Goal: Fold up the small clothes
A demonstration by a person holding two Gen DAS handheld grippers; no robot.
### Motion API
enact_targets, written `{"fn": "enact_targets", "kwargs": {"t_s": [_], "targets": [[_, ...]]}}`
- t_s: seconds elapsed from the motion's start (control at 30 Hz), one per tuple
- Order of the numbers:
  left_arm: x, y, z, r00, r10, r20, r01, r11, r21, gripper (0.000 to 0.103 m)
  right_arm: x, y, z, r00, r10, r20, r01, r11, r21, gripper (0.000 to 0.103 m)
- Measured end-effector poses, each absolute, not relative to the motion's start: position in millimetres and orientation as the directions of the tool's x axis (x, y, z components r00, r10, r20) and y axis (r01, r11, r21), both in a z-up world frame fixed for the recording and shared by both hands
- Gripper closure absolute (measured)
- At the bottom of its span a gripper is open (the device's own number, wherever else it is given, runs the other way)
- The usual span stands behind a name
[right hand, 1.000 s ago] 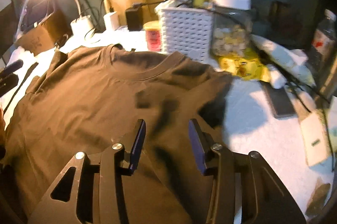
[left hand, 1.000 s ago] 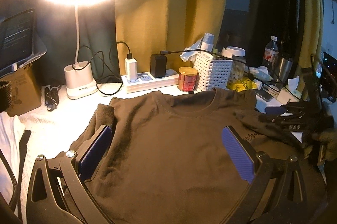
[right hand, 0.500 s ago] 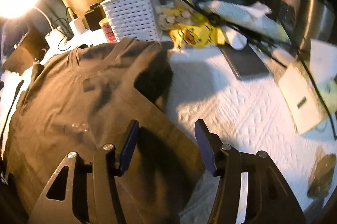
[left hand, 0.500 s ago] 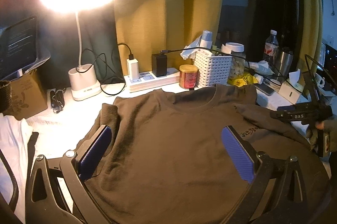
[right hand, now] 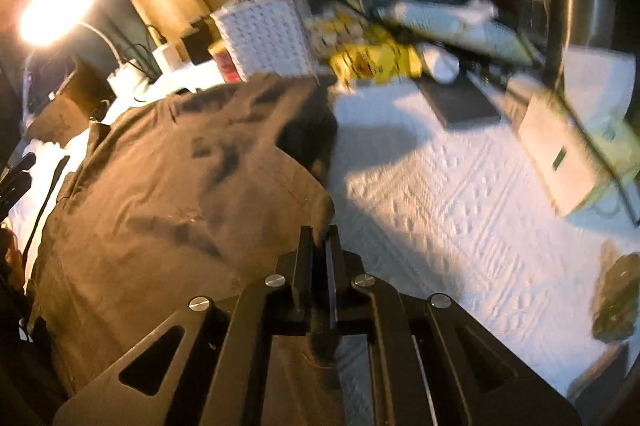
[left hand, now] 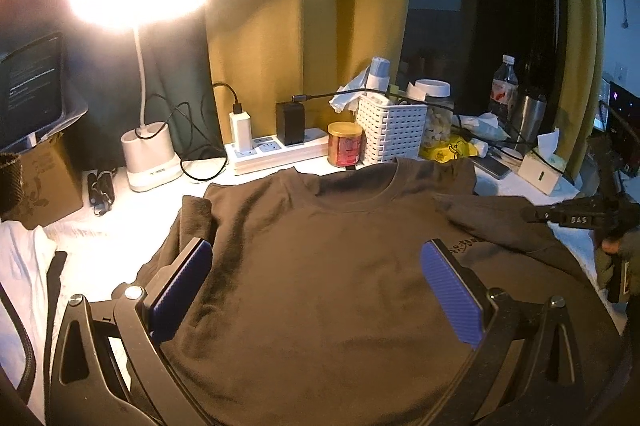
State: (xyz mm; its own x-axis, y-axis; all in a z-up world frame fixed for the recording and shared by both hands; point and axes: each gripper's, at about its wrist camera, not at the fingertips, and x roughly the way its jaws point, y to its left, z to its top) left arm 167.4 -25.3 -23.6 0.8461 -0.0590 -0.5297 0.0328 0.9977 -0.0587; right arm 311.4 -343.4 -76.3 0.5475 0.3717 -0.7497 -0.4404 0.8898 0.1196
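Left wrist view: the left claw point(left hand: 316, 290) stands wide, its two blue pads point(left hand: 452, 296) apart above the dark brown T-shirt point(left hand: 328, 266), nothing pinched between them. The shirt lies spread flat over the middle of the worktop point(left hand: 132, 222), which is covered in white textured cloth, with its neckline toward the back edge. Its sleeve on the right side of the picture is folded in over the body, showing a small line of print. Along the back edge stand a lit desk lamp point(left hand: 150, 146), a white power strip point(left hand: 276, 152) with chargers plugged in, a red tin point(left hand: 345, 144) and a white lattice basket point(left hand: 390, 134). At the right edge of the picture the right claw point(left hand: 560, 216) shows as a dark bar at the shirt's side.

Right wrist view: blurred. The right claw point(right hand: 319, 240) has just been closing and its jaws now stand narrow, pinching the shirt's point(right hand: 168, 194) edge where the fabric meets the bare white worktop point(right hand: 460, 210). The basket point(right hand: 264, 38) and a yellow packet point(right hand: 376, 60) sit near the back edge, a white box point(right hand: 560, 154) toward the right edge.
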Motion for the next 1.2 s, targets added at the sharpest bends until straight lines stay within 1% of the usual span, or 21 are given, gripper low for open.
{"fn": "enact_targets", "kwargs": {"t_s": [0.1,0.23,0.33,0.4,0.5,0.53,0.6,0.63,0.67,0.8,1.0,1.03,1.07,1.13,1.2], "targets": [[159,-22,-20,0.853,-0.062,-0.518,0.032,0.997,-0.068,0.001,295,-331,-59,0.594,0.371,-0.714,-0.483,0.874,0.052,0.097],[149,-20,-18,0.862,-0.071,-0.502,0.038,0.996,-0.075,0.001,270,-306,-50,0.584,0.408,-0.702,-0.567,0.824,0.007,0.097],[142,-18,-17,0.865,-0.078,-0.496,0.043,0.996,-0.082,0.001,256,-289,-59,0.535,0.425,-0.73,-0.613,0.79,0.01,0.097],[138,-16,-18,0.864,-0.086,-0.497,0.047,0.995,-0.089,0.001,247,-277,-73,0.507,0.398,-0.765,-0.621,0.783,-0.005,0.096],[131,-11,-21,0.863,-0.09,-0.496,0.049,0.994,-0.094,0.001,240,-269,-95,0.458,0.368,-0.809,-0.616,0.787,0.009,0.096],[129,-9,-21,0.862,-0.092,-0.498,0.049,0.994,-0.098,0.001,238,-268,-100,0.449,0.36,-0.818,-0.609,0.793,0.014,0.094],[127,-6,-22,0.86,-0.094,-0.501,0.047,0.993,-0.105,0.001,231,-267,-107,0.426,0.354,-0.832,-0.605,0.796,0.029,0.083],[126,-4,-23,0.86,-0.096,-0.501,0.047,0.993,-0.109,0.001,227,-265,-108,0.415,0.359,-0.836,-0.611,0.791,0.036,0.073],[125,-3,-23,0.861,-0.097,-0.5,0.047,0.993,-0.111,0.001,223,-263,-108,0.406,0.359,-0.84,-0.619,0.785,0.036,0.068],[123,2,-24,0.861,-0.105,-0.497,0.049,0.991,-0.124,0.001,214,-261,-101,0.419,0.34,-0.842,-0.617,0.787,0.011,0.067],[127,6,-24,0.859,-0.1,-0.502,0.045,0.992,-0.121,0.001,229,-280,-71,0.497,0.336,-0.8,-0.57,0.822,-0.009,0.066],[128,7,-24,0.859,-0.097,-0.503,0.042,0.992,-0.119,0.001,235,-284,-67,0.51,0.334,-0.792,-0.561,0.827,-0.013,0.064],[129,7,-24,0.858,-0.093,-0.505,0.039,0.992,-0.118,0.001,241,-287,-64,0.521,0.332,-0.786,-0.551,0.834,-0.013,0.057],[131,9,-25,0.856,-0.084,-0.51,0.03,0.993,-0.114,0.001,256,-296,-61,0.541,0.322,-0.777,-0.523,0.852,-0.011,0.048],[134,10,-27,0.852,-0.074,-0.518,0.019,0.994,-0.111,0.001,272,-299,-61,0.555,0.296,-0.777,-0.495,0.868,-0.023,0.048]]}}
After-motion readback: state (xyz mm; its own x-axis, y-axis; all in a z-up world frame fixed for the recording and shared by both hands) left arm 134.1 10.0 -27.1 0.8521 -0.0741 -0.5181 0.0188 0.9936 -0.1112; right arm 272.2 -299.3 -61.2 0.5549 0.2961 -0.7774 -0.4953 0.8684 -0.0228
